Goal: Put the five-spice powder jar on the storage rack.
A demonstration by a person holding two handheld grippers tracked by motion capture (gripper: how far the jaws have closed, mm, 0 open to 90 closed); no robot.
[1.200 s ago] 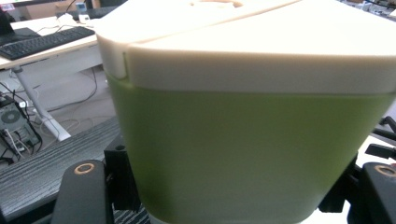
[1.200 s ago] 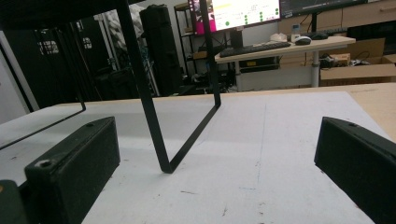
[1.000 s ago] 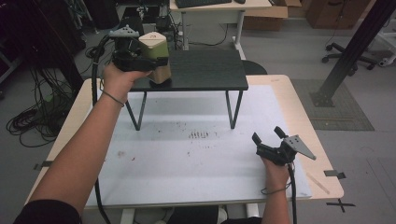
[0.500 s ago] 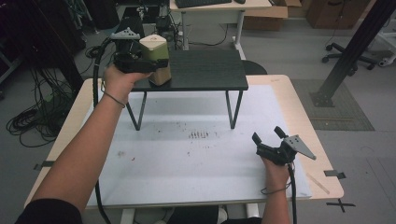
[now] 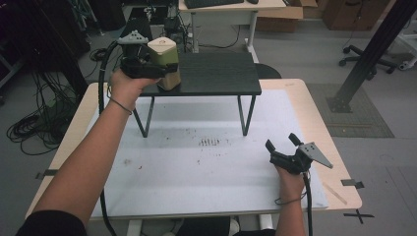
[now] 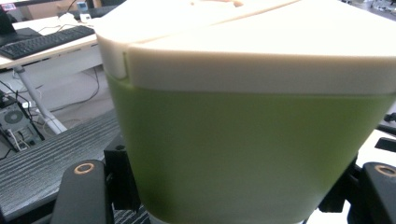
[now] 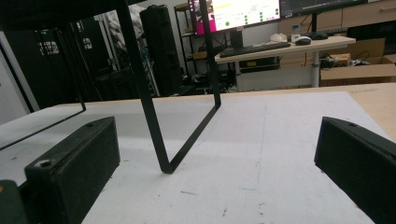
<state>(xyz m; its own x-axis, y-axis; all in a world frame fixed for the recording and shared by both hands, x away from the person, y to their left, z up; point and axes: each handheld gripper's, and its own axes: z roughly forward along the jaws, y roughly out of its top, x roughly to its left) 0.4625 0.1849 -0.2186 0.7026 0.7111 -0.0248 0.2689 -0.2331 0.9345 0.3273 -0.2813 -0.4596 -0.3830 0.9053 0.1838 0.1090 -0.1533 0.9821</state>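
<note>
Green container on black stand, in left tongs

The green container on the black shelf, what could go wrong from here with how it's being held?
1. The green container stands at the left front corner of the black shelf, so a nudge from the left claw might tip it over the edge.
2. The claw grips the smooth, tapered green body below the white lid; it may slip when lifted.
3. The right claw rests open on the table, too far off to catch it.
</note>
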